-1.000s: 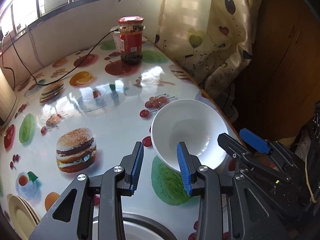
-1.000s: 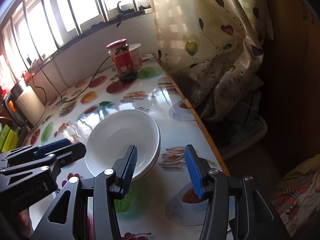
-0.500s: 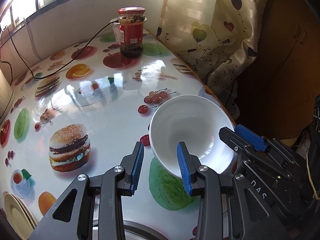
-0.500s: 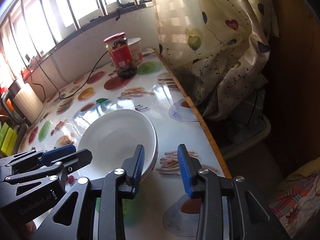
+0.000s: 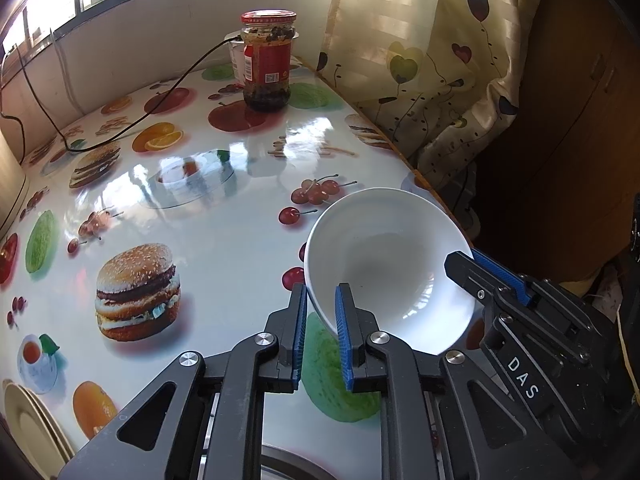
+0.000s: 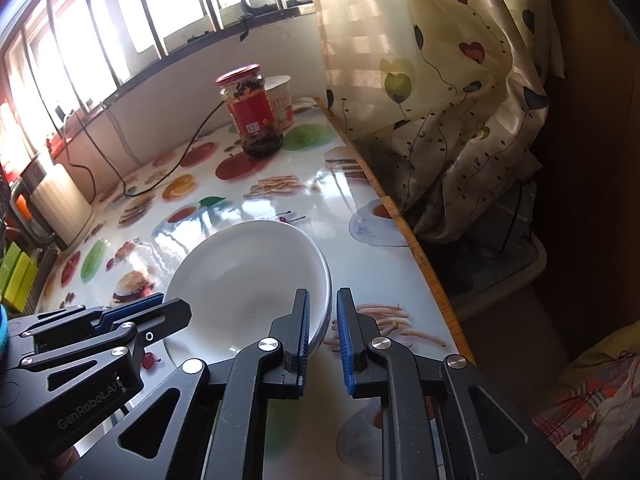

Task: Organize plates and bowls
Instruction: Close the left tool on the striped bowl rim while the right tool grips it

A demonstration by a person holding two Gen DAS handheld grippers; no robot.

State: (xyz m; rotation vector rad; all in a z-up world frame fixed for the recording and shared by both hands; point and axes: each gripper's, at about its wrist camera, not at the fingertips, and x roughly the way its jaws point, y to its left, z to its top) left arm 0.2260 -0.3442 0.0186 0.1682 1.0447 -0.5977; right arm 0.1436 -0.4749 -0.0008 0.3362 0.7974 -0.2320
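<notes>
The left claw [image 5: 321, 330] is pinching the near rim of the white bowl [image 5: 390, 268], tilting it above the table [image 5: 224, 248]. The right claw [image 6: 322, 330] is gripping the bowl's opposite rim, jaws narrowed.

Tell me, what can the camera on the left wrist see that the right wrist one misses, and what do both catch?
Only the left wrist view shows the stack of plates at the table's near left edge and the burger print up close. Only the right wrist view shows the window bars, the cream appliance and the green blocks at far left. Both show the white bowl, with the left gripper and the right gripper each straddling its rim, the red-lidded jar, the heart-print curtain and the glossy table.
</notes>
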